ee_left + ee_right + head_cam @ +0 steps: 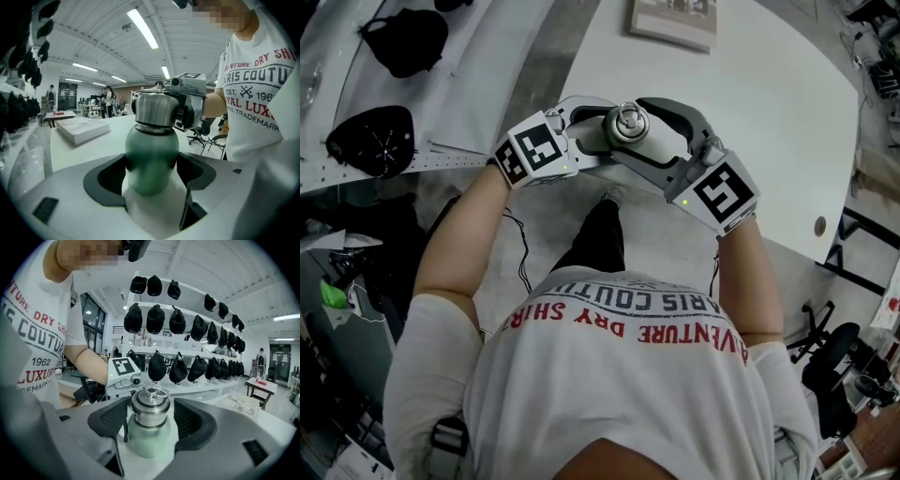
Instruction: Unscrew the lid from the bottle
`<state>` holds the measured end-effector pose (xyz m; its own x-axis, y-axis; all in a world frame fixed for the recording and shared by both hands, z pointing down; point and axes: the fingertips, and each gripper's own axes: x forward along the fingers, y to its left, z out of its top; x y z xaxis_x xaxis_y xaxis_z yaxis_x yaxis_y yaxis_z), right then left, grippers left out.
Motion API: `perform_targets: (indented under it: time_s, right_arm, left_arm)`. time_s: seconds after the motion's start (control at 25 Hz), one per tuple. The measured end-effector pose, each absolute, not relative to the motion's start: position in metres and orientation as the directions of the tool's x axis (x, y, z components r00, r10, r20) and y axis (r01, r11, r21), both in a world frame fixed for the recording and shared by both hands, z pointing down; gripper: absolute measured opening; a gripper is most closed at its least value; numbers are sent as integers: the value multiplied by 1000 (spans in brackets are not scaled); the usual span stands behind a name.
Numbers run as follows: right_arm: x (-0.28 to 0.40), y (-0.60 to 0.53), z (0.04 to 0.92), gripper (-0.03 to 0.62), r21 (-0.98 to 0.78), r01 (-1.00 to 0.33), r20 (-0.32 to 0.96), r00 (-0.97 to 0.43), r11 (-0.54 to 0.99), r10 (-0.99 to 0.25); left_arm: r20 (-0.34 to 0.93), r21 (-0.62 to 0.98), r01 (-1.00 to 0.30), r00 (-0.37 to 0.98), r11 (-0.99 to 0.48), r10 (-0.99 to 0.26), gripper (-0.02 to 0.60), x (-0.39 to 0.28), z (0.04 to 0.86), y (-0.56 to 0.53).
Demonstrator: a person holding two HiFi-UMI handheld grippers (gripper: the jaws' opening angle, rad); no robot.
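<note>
A green metal bottle point(151, 159) with a steel screw lid point(154, 110) is held up in front of the person, above the edge of a white table point(769, 112). My left gripper point(151, 174) is shut on the bottle's green body, its dark pads pressing both sides. My right gripper point(150, 420) reaches in from the other side with its jaws around the lid point(150, 409). A gap shows between the pads and the lid, so it stands open. From the head view both grippers point(598, 131) point(639, 127) meet at the lid point(628, 122).
A thick white book point(79, 129) lies on the table, far side point(673, 21). A rack of black caps point(187, 319) stands on the left point(403, 42). An office chair point(834, 361) is at the lower right. People stand far off in the room.
</note>
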<state>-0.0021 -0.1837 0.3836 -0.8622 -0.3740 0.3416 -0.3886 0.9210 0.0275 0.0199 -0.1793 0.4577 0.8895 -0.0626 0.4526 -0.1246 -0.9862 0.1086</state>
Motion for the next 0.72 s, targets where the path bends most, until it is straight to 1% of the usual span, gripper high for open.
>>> perform_targets:
  time_s: [0.36, 0.72]
  right_arm:
    - [12, -187, 386, 299, 0, -568, 305, -784, 823, -541]
    - [9, -185, 384, 298, -24, -618, 280, -758, 785, -588]
  left_arm:
    - [438, 107, -429, 830, -897, -345, 356, 22, 457, -179]
    - [430, 111, -630, 728, -768, -534, 356, 24, 458, -179]
